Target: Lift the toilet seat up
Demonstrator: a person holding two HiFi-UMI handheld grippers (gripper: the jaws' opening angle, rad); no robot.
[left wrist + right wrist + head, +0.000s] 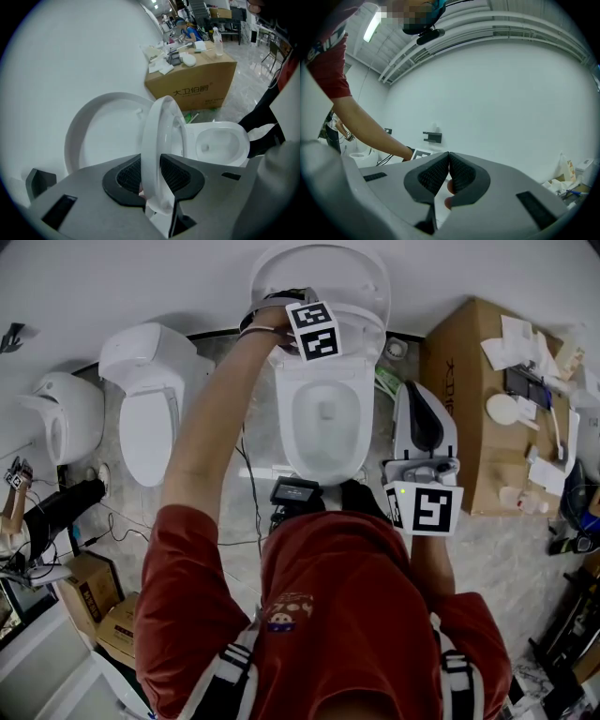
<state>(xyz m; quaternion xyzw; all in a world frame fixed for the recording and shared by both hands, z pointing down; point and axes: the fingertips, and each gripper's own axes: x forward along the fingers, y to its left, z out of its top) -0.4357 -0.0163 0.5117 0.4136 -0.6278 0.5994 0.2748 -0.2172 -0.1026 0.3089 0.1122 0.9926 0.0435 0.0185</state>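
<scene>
Red shirt (347, 615) fills the near head view, hiding the floor beneath. Left tongs (151, 161) are masked there by their marker cube (314, 329). Their own view shows them pinching the rim of the seat (157, 136), which stands almost upright just before the raised lid (103, 136), with the bowl (220, 143) to the right. Right tongs (449, 161), near right, are pressed together and empty, facing a white wall (497, 93).

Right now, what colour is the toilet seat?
White: the toilet seat shows clearest in the left gripper view.
</scene>
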